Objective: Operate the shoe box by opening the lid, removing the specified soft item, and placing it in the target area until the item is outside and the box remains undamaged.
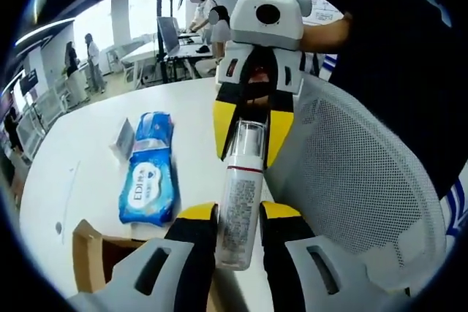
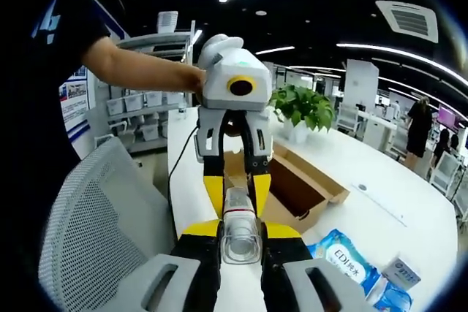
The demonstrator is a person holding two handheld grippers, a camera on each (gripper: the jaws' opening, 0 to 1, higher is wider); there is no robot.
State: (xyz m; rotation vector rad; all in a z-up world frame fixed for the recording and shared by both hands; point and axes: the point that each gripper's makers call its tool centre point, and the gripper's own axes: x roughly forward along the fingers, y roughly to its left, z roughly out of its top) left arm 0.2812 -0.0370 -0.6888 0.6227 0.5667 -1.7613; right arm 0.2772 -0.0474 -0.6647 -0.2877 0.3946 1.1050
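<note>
Holding a spray bottle [image 1: 240, 202] between them at lower centre, both the left gripper [image 1: 240, 218] and right gripper [image 2: 241, 233] seem clamped on it, the open shoe box [image 2: 296, 189] mid-frame, so one must let go next

One spray bottle [image 1: 239, 202], one blue wipes pack [image 1: 150, 169], one open cardboard box [image 2: 303, 188], one potted plant [image 2: 301, 109].
</note>
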